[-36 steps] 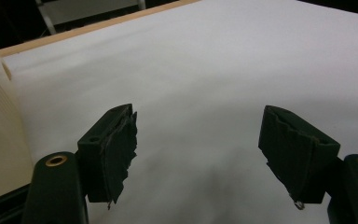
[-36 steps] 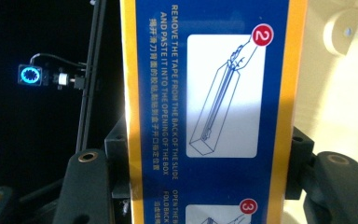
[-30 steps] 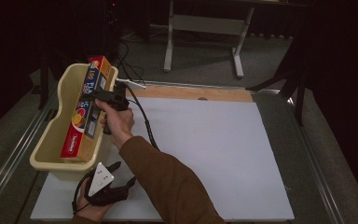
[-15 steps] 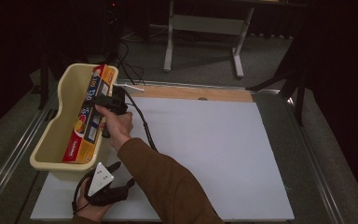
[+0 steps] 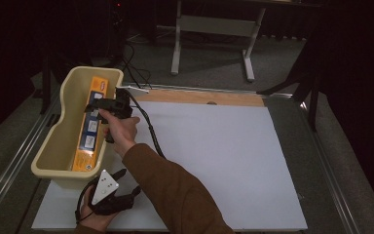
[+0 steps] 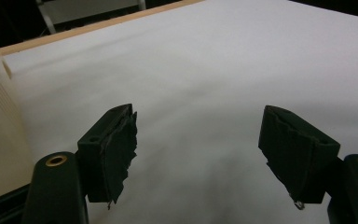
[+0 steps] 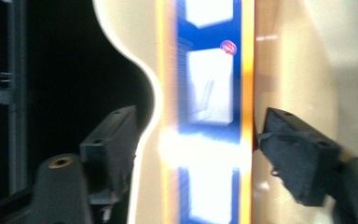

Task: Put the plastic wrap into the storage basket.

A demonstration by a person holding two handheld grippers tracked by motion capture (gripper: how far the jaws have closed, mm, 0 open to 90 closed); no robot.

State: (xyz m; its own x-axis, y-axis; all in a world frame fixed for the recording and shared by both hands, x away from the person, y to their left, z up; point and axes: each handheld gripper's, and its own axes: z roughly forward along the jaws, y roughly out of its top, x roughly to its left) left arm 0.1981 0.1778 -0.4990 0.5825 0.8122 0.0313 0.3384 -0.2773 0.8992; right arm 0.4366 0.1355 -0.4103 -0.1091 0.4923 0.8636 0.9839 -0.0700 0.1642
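We could not read any lettering on the box [image 5: 90,127]: in the right gripper view it was blurred, washed out by a glare patch, and cut off at the top and bottom edges. In the high view the right gripper [image 5: 99,105] crossed over part of it. What we could make out was a long, narrow orange box [image 7: 208,112] with a blue face bearing white panels and a small red round mark. It lay lengthwise inside the cream tub [image 5: 53,146] at the table's left side, close to the tub's right wall.

The right gripper's [image 7: 198,140] jaws had just been opening; they stood wide above the box, with the box seen between them but clear of both pads.

The left gripper [image 6: 198,154] rested low over the white sheet [image 6: 223,70], just beside the tub's near end, its jaws spread wide with nothing between them.
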